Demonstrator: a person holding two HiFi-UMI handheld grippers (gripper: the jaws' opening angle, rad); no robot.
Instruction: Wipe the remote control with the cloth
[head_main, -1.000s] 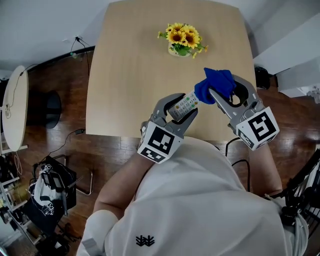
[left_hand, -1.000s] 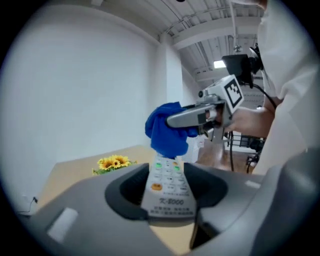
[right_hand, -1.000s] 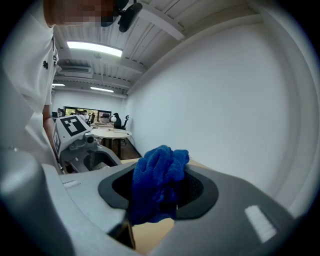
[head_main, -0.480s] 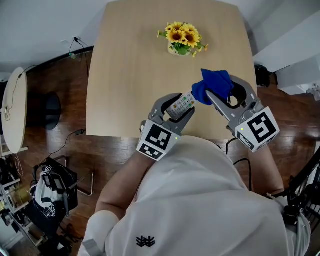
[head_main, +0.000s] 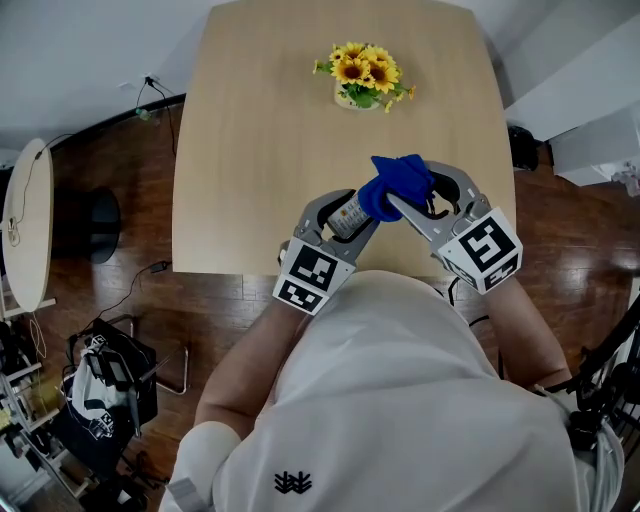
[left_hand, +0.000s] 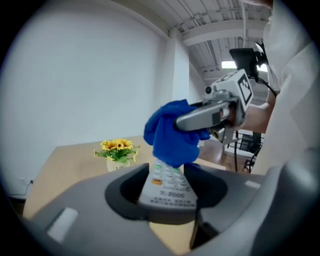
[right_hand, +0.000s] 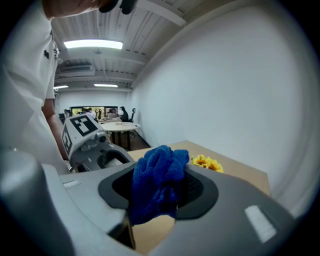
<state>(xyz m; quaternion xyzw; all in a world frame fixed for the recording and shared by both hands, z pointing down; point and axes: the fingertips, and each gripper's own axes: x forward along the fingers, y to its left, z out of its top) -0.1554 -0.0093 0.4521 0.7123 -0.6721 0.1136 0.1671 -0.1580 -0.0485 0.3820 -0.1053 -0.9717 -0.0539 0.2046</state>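
My left gripper (head_main: 345, 213) (left_hand: 167, 192) is shut on a light grey remote control (head_main: 347, 216) (left_hand: 167, 187), held above the near edge of the wooden table (head_main: 260, 130). My right gripper (head_main: 405, 195) (right_hand: 157, 192) is shut on a bunched blue cloth (head_main: 395, 183) (right_hand: 156, 180). The cloth (left_hand: 170, 132) presses down on the far end of the remote and hides its tip. The two grippers meet at an angle, the left gripper (right_hand: 90, 142) close beside the right one.
A small pot of yellow sunflowers (head_main: 362, 75) (left_hand: 116, 150) stands at the far middle of the table. Dark wood floor surrounds the table, with a round white table (head_main: 25, 215) and a black bag (head_main: 100, 375) on the left. The person's white shirt fills the lower head view.
The right gripper has slid left with the cloth along the remote, so the cloth now covers more of it. The left gripper holds nearly still.
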